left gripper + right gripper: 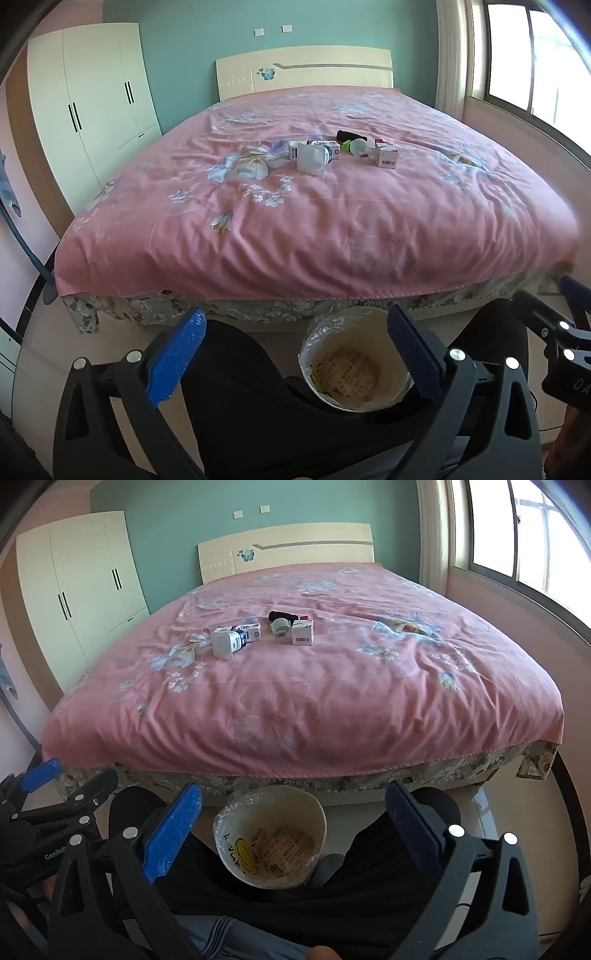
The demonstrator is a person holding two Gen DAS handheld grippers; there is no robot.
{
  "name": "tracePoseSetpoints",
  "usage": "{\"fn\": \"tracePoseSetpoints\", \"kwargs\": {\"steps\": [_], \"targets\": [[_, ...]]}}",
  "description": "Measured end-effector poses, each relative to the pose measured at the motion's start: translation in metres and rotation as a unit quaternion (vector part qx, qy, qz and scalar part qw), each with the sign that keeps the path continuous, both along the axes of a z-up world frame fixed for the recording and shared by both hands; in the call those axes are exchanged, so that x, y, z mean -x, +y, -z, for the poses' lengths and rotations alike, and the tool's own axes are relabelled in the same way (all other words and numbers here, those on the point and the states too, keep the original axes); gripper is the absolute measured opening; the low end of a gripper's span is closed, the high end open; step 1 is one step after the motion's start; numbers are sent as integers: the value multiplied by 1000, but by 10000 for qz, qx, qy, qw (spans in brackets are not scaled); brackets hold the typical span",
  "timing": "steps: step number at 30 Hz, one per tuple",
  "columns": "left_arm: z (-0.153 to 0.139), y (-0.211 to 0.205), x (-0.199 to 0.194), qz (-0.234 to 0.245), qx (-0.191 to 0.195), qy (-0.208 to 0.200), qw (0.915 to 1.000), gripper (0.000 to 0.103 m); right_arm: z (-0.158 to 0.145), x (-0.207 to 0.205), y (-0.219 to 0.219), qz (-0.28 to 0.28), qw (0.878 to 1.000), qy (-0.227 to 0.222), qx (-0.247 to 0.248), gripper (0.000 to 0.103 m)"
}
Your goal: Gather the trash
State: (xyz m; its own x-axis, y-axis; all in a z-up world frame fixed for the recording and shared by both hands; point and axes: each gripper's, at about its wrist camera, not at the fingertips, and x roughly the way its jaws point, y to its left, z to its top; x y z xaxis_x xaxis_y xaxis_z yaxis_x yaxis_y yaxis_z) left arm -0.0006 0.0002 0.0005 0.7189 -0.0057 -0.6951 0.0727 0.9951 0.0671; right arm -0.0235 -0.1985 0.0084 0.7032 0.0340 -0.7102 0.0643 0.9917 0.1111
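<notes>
Over on the left stands a cream wardrobe (92, 103) against the wall, and next to it the bed (317, 221) fills the room under a pink flowered cover, its pale headboard (306, 68) against the teal wall. Down at the foot, the left gripper (295, 354) hangs with its blue fingers (177, 354) spread wide and nothing between them but the view of the floor. Near the middle of the cover lies the trash: a white square box (312, 159) in front, a longer printed carton (314, 148) touching it behind, then a green piece (346, 146), a black roll (349, 134), a small white cup (357, 147) and a white labelled box (387, 157) to the right. Below the bed's edge a lined bin (317, 823) sits on the floor between the person's dark-trousered legs, with some paper in the bottom. Further right the right gripper (293, 832) is likewise wide apart and empty. A bright window (524, 539) closes the right side.
</notes>
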Motion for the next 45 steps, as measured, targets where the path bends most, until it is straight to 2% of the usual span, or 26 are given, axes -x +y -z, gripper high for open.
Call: {"fn": "tracePoseSetpoints", "kwargs": {"steps": [6,8,45], "targets": [[1,5,1,-54,-7,50,10000,100,-1,0,0,9,10000,-2,-8,97],[3,1,-2,-14,-113,90,9999,100,-1,0,0,7,10000,-4,0,97],[1,-9,1,20,-47,80,10000,100,4,1,1,2,10000,-6,-32,97]]}}
